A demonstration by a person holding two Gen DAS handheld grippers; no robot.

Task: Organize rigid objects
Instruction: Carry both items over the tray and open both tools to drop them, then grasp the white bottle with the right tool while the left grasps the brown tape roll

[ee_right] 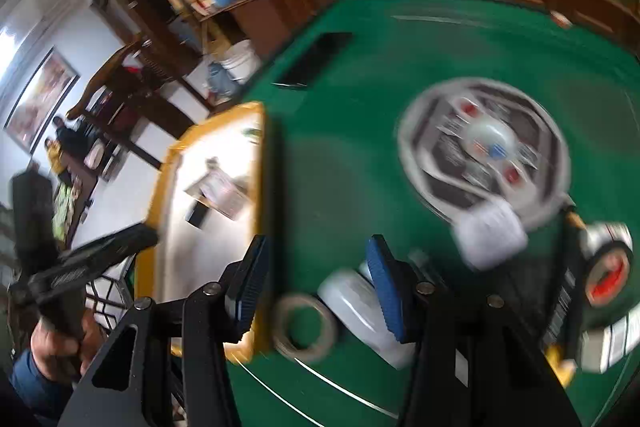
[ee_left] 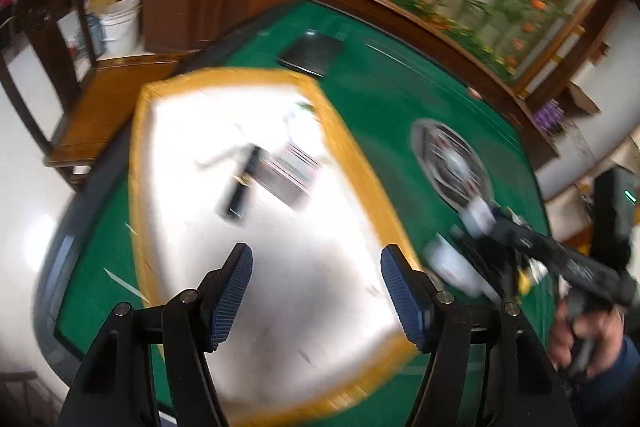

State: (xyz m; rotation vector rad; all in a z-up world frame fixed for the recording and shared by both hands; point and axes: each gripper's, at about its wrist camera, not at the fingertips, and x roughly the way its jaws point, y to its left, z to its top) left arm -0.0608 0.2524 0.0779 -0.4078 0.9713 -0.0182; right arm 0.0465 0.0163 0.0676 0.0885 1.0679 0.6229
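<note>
Filling most of the left wrist view, the yellow-rimmed white tray [ee_left: 138,163] lies on the green counter [ee_left: 384,99]; a black stick-shaped item [ee_left: 240,187] and a striped packet [ee_left: 290,173] rest inside it, both blurred. Beside the tray sit a round silver dial panel [ee_right: 484,147], a white bottle [ee_right: 356,311] and a tape ring [ee_right: 306,327]. Left tool [ee_left: 316,299] hangs over the tray, spread wide, gripping nothing. Right tool [ee_right: 316,291] is likewise spread and bare above the bottle. Beyond the tray stand wooden cabinets [ee_left: 192,3].
</note>
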